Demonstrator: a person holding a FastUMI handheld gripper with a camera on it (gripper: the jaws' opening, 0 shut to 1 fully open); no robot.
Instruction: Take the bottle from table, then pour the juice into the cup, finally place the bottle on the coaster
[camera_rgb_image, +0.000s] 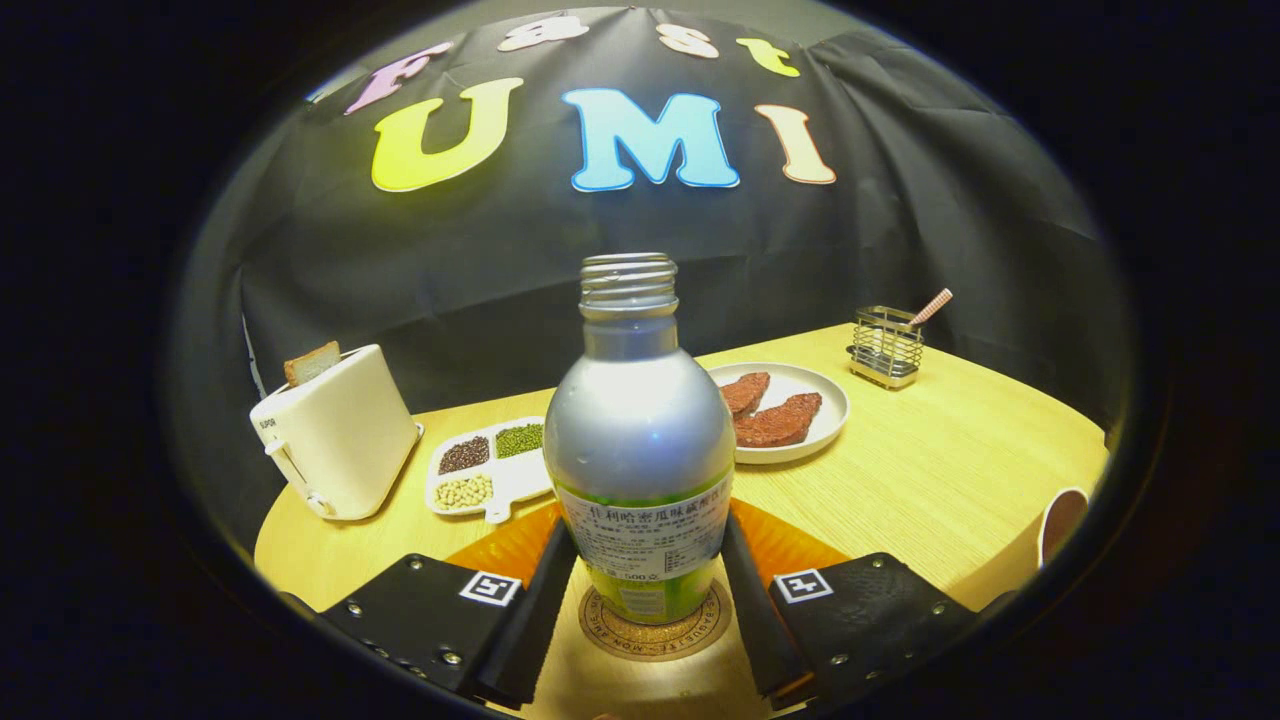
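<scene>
One gripper (640, 600) is flanking one uncapped silver metal bottle with a green-banded label (640, 440), jaws lying close along its sides; actual contact is unclear.

The bottle is standing upright between the jaws on one round cork coaster (655, 632). Beyond them are sitting one white plate (825, 415) bearing two brown meat slices (765, 410), one white toaster (335, 435), one three-part bean tray (490, 470), and one cup (1062, 520) off to the right.

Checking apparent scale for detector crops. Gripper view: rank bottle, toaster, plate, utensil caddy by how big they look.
1. bottle, between the gripper fingers, on the coaster; nearness inflates it.
2. toaster.
3. plate with meat; partly hidden by the bottle, so close to the toaster.
4. utensil caddy.
</scene>
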